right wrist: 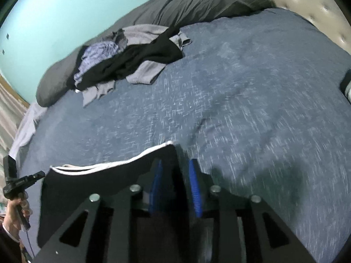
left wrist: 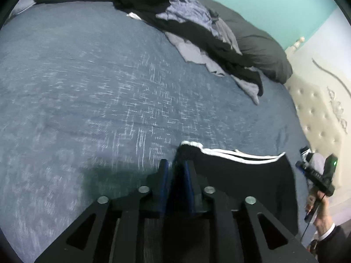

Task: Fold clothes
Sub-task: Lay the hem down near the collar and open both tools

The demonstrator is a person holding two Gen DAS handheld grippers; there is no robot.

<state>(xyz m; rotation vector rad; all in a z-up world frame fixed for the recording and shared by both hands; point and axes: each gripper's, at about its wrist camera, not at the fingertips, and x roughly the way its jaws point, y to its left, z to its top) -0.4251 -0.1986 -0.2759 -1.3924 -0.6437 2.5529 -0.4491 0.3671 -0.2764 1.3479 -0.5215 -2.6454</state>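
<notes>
Black garment with white stripes (left wrist: 245,175) stretched in the air above the near part of the bed (left wrist: 87,87), held by both grippers at its upper corners. Left gripper (left wrist: 176,171) clamped on the garment's left corner, jaws narrow with black cloth pinched between the blue pads (left wrist: 165,188); white-edged corner poking out just past the tips. Right gripper (right wrist: 175,175) closed on the opposite corner, jaws narrow around a fold of the same black cloth, white trim running from that corner leftward along the top edge in the right wrist view. Garment hanging down from that edge, lower part lost behind the gripper bodies. On the far side of the bed from the garment, a loose pile of clothes (left wrist: 197,35), black and grey-purple pieces tangled together, lying against dark grey pillows (left wrist: 258,43). Blue speckled bedspread bare between pile and garment. Beyond the pillows, a turquoise wall (left wrist: 263,0); at the bed's end, a cream tufted headboard (left wrist: 318,114). Right hand (left wrist: 318,210) seen from the left wrist camera gripping its handle, beside the garment's right edge; left hand (right wrist: 17,208) likewise seen from the right wrist camera, beside its left edge. Both views blurred.
</notes>
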